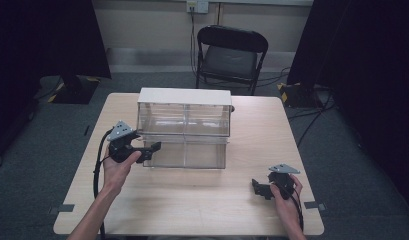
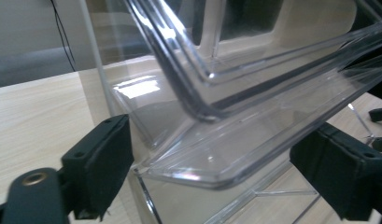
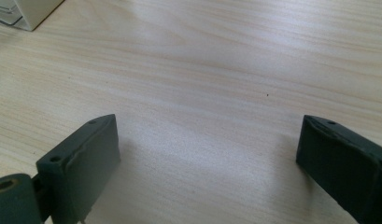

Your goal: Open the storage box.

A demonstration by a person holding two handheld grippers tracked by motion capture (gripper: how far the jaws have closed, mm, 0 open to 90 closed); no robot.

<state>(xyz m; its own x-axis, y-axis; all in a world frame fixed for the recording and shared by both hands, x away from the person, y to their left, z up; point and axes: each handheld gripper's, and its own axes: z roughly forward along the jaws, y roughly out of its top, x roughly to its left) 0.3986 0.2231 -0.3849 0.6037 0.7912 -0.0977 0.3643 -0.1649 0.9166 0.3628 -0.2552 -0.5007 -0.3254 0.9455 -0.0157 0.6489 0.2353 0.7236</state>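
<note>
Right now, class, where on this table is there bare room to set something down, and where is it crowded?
Bare wood runs along the near edge of the table, between the left gripper and the right gripper. The strip right of the clear drawer cabinet is bare too. It is crowded at the cabinet's front left corner, where the left gripper's open jaws straddle a drawer lip.

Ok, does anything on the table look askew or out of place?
Yes: the lower left drawer of the clear drawer cabinet juts forward, out of line with the others. The open left gripper is at its front lip.
</note>
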